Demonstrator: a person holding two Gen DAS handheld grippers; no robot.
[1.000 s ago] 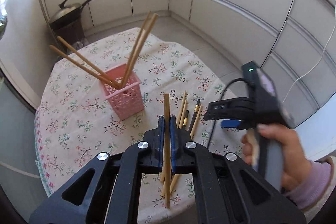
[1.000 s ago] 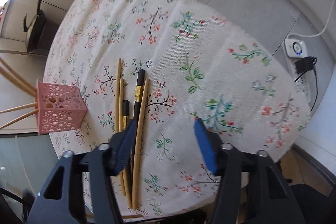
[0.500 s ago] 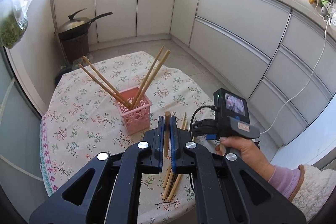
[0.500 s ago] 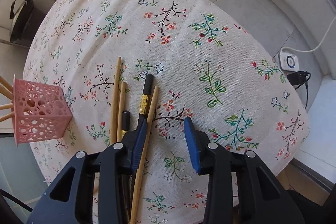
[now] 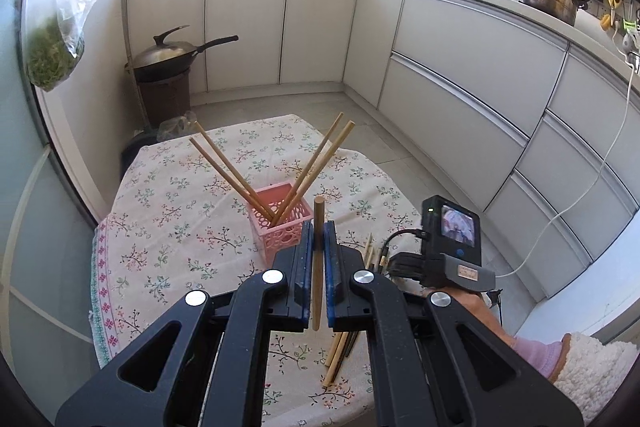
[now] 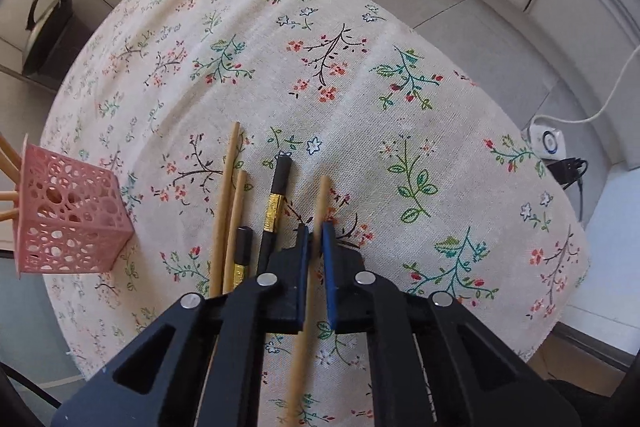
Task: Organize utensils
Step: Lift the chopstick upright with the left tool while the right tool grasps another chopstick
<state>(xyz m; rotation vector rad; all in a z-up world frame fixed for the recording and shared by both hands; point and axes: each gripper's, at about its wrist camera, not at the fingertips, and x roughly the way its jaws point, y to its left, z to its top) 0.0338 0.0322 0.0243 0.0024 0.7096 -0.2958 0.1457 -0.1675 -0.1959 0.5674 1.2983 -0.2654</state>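
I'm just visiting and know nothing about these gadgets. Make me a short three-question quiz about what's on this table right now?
1. True or false: the left gripper is shut on a wooden chopstick.
2. How many chopsticks stand in the pink holder? A) two B) four C) six
3. What is the right gripper clamped on?

Key
1. True.
2. B: two lean left, two lean right.
3. A light wooden chopstick lying on the floral tablecloth, beside the black chopsticks with gold bands.
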